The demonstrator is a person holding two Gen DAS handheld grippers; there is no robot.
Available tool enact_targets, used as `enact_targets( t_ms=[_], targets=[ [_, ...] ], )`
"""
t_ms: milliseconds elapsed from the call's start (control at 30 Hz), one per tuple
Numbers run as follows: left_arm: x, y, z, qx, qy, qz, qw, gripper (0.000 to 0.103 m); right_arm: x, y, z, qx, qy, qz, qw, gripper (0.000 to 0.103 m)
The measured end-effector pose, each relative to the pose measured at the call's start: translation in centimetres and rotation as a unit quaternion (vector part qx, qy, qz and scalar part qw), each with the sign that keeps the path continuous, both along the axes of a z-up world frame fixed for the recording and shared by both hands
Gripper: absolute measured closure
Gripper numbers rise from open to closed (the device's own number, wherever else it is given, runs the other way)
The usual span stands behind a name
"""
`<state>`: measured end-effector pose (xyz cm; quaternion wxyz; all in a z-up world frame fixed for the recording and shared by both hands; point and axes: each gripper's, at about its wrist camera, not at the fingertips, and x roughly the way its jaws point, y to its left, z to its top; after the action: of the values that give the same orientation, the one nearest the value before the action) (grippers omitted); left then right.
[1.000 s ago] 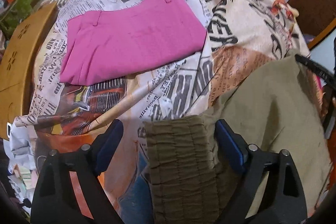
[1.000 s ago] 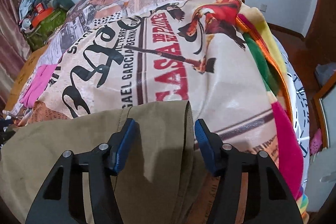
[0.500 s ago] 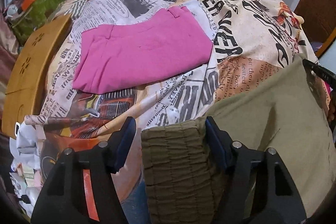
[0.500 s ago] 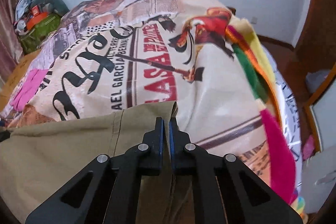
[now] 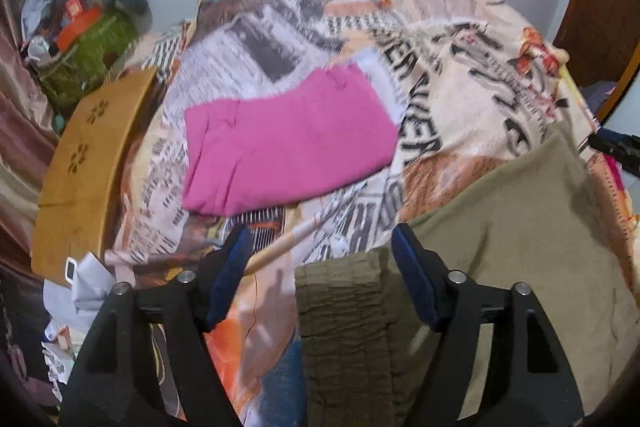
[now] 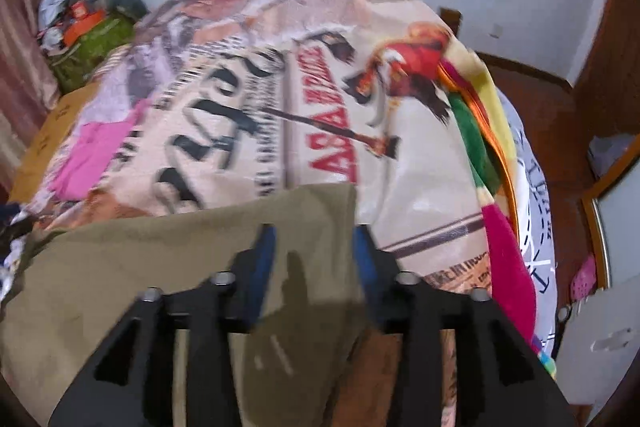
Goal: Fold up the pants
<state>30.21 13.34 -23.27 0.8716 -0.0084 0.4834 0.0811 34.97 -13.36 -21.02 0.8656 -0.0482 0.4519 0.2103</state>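
Setting: Bedroom, with a newsprint-patterned bedspread [image 5: 460, 75] covering the bed and filling the middle of both views, a pale wall running behind it.

Olive pants: the olive pants [image 5: 520, 227] are lying on the near edge of the bedspread, taking up the lower right of the left-wrist view and the lower left of the right-wrist view [image 6: 140, 267]; the ruched waistband [image 5: 344, 327] is sitting at bottom centre of the left-wrist view, the far corner of the cloth [image 6: 328, 203] reaching just past the right fingers.

Left gripper: the left gripper [image 5: 322, 275] is standing spread wide, its blue pads flanking the waistband without pinching it, likely lining up for a grip on that end.

Right gripper: the right gripper [image 6: 314, 259] is standing spread over the pants' corner, cloth lying between the fingers but not clamped.

Why so: with one tool at each end of the garment, the person appears to be readying to carry one end over the other.

Change: half a second ago the right fingers were pressed together on the corner; now they are parting and the cloth is lying loose. The left fingers are standing wider than half a second ago, and both views are tilting up to show more wall, blurred by motion.

Pink garment: already folded pink pants [image 5: 288, 139] are lying mid-frame in the left-wrist view, well apart from the olive pair.

Edges: a wooden board [image 5: 88, 163] is showing at the left, a green bag [image 5: 88, 47] at upper left.
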Motion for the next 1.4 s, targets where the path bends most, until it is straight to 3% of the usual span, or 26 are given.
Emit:
enact_targets(
  t_ms=[167, 333, 533, 700, 800, 1200, 1400],
  targets=[
    [0.1, -1.0, 1.1, -0.032, 0.003, -0.031, 0.999, 0.011, -1.8, 2.9, 1.6, 0.033, 0.018, 0.047, 0.998, 0.033],
    [1.4, -1.7, -1.3, -0.067, 0.058, -0.048, 0.9949, 0.009, -2.7, 6.6, 1.1, 0.056, 0.062, 0.088, 0.993, 0.023],
    [2.1, -2.0, -4.8, -0.072, 0.106, -0.045, 0.9907, 0.009, -3.3, 11.1, -2.8, 0.032, 0.128, 0.131, 0.983, 0.023],
    [1.6, -3.5, -6.0, -0.007, 0.113, -0.072, 0.9909, 0.007, -4.0, 12.7, -5.8, -0.003, 0.167, 0.148, 0.975, 0.022],
    [1.1, -4.0, -5.7, 0.015, 0.106, -0.081, 0.9909, 0.007, -4.4, 12.6, -5.7, -0.002, 0.171, 0.148, 0.974, 0.022],
    [-2.6, -3.0, -3.6, 0.002, 0.098, -0.057, 0.9936, 0.007, -8.0, 9.4, -3.6, -0.012, 0.158, 0.134, 0.978, 0.022],
    [-5.2, -3.7, -2.5, 0.015, 0.089, -0.058, 0.9943, 0.008, -10.6, 7.9, -2.7, -0.02, 0.146, 0.13, 0.98, 0.022]
  ],
)
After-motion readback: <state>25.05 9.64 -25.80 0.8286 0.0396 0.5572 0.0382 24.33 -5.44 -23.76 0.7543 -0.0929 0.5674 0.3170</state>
